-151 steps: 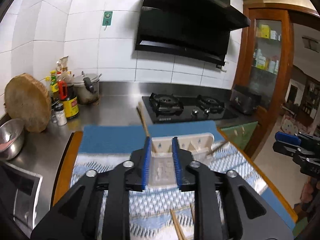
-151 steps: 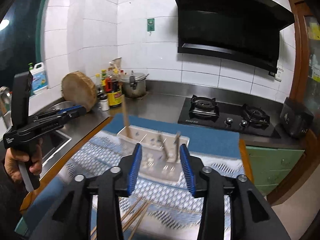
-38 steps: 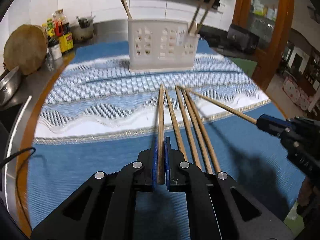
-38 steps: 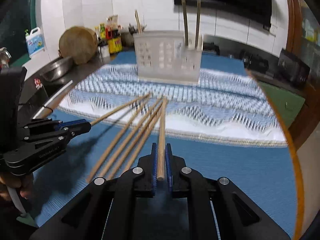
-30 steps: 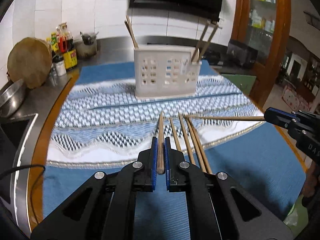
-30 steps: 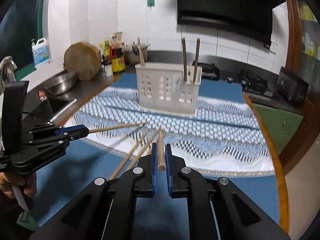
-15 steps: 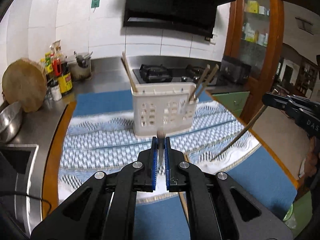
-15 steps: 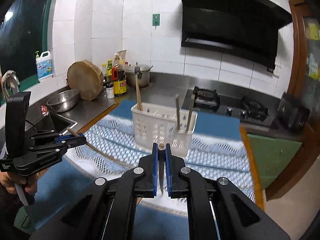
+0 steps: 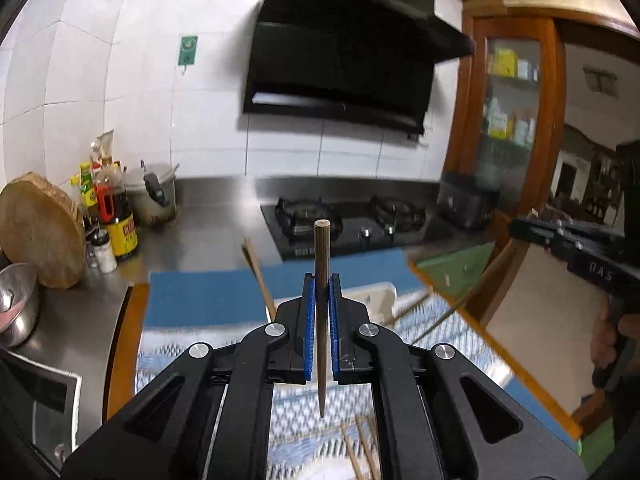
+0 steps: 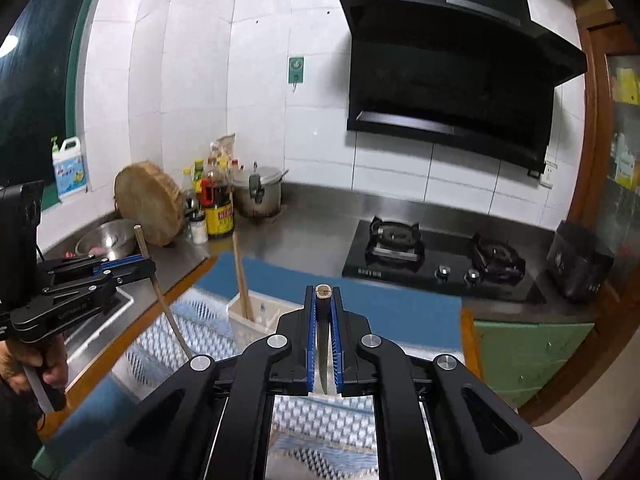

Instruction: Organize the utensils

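Note:
My left gripper (image 9: 320,280) is shut on a brown chopstick (image 9: 322,340) that stands nearly upright between the blue pads, thin tip down. My right gripper (image 10: 323,292) is likewise shut on a second chopstick (image 10: 322,344). Both are raised above the white slotted utensil holder (image 10: 246,322), whose rim (image 9: 380,294) peeks out behind the left fingers. One chopstick (image 10: 241,280) leans in the holder's left compartment. In the right wrist view the left gripper (image 10: 138,266) shows at the left with its chopstick hanging. Loose chopsticks (image 9: 360,452) lie on the cloth below.
A blue-and-white patterned cloth (image 10: 160,344) covers a blue mat (image 9: 200,300) on the counter. Behind are a gas hob (image 10: 436,264), a pot (image 10: 256,196), sauce bottles (image 10: 216,204), a round wooden block (image 10: 148,204), a steel bowl (image 10: 106,238) and a sink (image 9: 44,408).
Both grippers have risen well above the cloth with their chopsticks, which have swung from lying forward to hanging tip down. The holder now sits low, partly hidden behind the fingers.

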A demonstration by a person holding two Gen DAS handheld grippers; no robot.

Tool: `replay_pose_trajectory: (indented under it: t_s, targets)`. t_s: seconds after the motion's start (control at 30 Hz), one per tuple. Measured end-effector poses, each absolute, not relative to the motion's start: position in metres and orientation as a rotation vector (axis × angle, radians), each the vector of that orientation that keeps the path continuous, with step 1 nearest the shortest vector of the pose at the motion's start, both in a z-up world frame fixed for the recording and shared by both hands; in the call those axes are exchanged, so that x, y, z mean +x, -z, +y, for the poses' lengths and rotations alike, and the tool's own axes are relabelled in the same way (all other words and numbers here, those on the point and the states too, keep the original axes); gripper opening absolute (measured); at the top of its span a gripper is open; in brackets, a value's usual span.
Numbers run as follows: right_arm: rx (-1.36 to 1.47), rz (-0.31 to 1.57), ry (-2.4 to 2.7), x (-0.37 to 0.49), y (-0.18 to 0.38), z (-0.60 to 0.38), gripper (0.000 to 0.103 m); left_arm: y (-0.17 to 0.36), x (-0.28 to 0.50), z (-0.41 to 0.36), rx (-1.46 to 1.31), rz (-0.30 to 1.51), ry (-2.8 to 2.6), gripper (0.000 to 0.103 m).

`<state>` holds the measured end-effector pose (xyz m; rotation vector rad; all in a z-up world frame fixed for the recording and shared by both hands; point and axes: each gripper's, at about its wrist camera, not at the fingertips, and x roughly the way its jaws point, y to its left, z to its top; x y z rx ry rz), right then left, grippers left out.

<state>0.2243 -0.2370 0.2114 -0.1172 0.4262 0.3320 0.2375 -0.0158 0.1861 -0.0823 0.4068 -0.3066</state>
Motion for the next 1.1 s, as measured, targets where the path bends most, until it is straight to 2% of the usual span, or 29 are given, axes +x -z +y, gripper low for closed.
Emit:
replay_pose_trajectory:
  t_s: [0.27, 0.53, 0.97, 1.1]
  targets:
    - [-0.162, 0.375, -0.291, 0.249, -0.226, -0.229, 0.007, -0.207, 0.264, -0.001, -0.207, 0.292, 0.289, 0.005]
    - [-0.156, 0.387, -0.294, 0.27, -0.216, -0.229, 0.007, -0.204, 0.282, 0.003, -0.238, 0.21, 0.236, 0.005]
    - [-0.131, 0.497, -0.322, 0.298, -0.174, -0.224, 0.007, -0.155, 0.311, 0.0, -0.175, 0.322, 0.197, 0.006]
    - [-0.123, 0.489, -0.322, 0.289, -0.173, -0.227, 0.018, -0.151, 0.306, 0.001, -0.158, 0.336, 0.195, 0.008]
